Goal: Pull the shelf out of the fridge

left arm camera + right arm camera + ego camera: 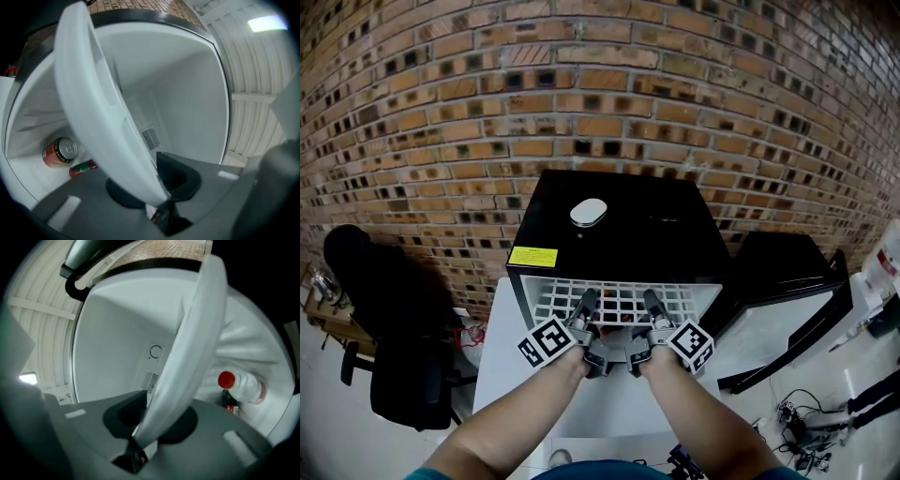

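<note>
The head view takes in the whole black fridge point(619, 225) from above. Its door point(787, 309) is swung open to its right, and the white wire shelf point(619, 302) sticks partway out of its front. Both arms reach in. The left hand-held gripper point(584, 309) and the right hand-held gripper point(652, 307) sit side by side on the shelf's front edge.

Only the gripper views look inside the fridge. In the left gripper view, the left hand-held gripper point(157, 192) is narrowed onto the shelf's white front rim point(93, 103). Behind it a red can point(60, 152) and a small red-and-green bottle point(82, 168) lie on the fridge floor. In the right gripper view, the right hand-held gripper point(150, 423) likewise clamps the rim point(192, 343). There a clear bottle with a red cap point(243, 385) lies inside, with a small dark bottle point(228, 401) beside it.

Only the head view shows the fridge's top, with a white oval object point(589, 212) near its middle and a yellow label point(532, 256) at its front left corner. The fridge stands on a white table point(502, 356) against a brick wall point(581, 84). A black chair point(403, 366) stands to the fridge's left. Cables point(806, 422) lie on the pale floor point(853, 375) to its right.
</note>
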The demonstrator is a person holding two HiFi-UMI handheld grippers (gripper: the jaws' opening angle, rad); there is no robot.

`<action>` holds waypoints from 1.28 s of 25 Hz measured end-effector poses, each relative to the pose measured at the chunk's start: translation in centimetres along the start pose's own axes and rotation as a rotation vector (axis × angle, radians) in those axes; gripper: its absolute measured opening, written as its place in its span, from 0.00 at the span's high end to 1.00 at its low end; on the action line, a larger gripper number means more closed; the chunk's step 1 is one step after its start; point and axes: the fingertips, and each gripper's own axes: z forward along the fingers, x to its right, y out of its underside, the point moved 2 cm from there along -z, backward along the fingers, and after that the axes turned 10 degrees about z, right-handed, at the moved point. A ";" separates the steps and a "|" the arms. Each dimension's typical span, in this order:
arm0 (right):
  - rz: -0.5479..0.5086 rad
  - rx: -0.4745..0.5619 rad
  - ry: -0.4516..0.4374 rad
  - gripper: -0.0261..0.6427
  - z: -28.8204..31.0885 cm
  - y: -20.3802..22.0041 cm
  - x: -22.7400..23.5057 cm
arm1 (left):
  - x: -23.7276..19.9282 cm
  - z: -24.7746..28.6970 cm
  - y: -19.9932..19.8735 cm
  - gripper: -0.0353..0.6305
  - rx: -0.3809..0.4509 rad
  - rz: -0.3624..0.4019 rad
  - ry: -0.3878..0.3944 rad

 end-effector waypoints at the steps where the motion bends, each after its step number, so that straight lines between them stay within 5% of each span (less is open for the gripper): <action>1: 0.001 0.000 -0.001 0.87 -0.3 0.1 0.0 | 0.1 -0.3 0.1 0.88 0.000 0.001 0.001; 17: 0.047 -0.031 -0.020 0.88 -5.5 2.1 -1.0 | 2.2 -5.3 2.1 0.89 0.015 -0.015 -0.006; 32: 0.172 -0.234 -0.070 0.90 -16.0 5.1 -0.1 | 5.8 -16.1 9.1 0.91 0.122 -0.060 -0.055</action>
